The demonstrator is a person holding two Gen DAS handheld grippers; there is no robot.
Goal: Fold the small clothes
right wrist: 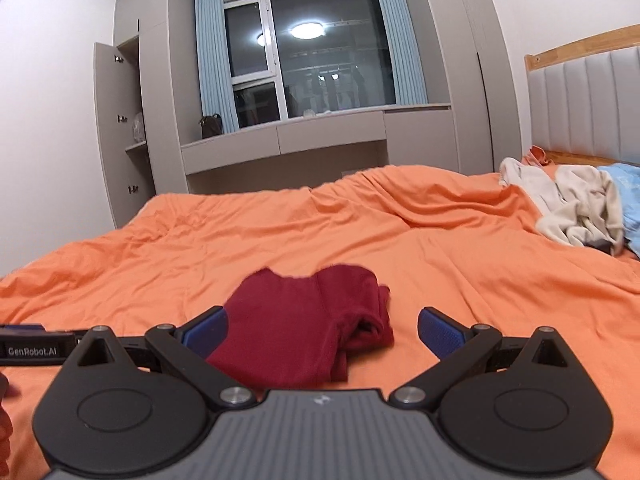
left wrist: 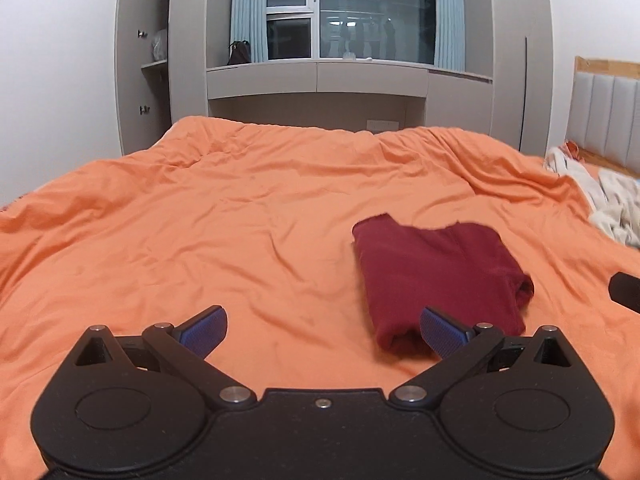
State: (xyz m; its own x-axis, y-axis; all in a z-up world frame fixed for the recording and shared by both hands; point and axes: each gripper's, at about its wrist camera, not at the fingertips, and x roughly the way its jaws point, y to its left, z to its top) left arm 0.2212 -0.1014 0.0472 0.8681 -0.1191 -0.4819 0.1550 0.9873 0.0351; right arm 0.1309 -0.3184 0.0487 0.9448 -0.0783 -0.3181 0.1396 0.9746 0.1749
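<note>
A dark red garment (left wrist: 436, 276) lies folded into a compact rectangle on the orange bed cover (left wrist: 240, 208). In the left wrist view it sits ahead and to the right, its near end beside my right blue pad. My left gripper (left wrist: 322, 330) is open and empty, to the left of the garment. In the right wrist view the garment (right wrist: 304, 328) lies just ahead between the blue pads. My right gripper (right wrist: 322, 334) is open and empty above its near edge. The left gripper's side shows at the left edge (right wrist: 36, 344).
A pile of cream and white clothes (right wrist: 576, 208) with a light blue piece (right wrist: 630, 200) lies at the right near the padded headboard (right wrist: 588, 100). Grey wardrobes and a window ledge (left wrist: 320, 76) stand beyond the bed's far edge.
</note>
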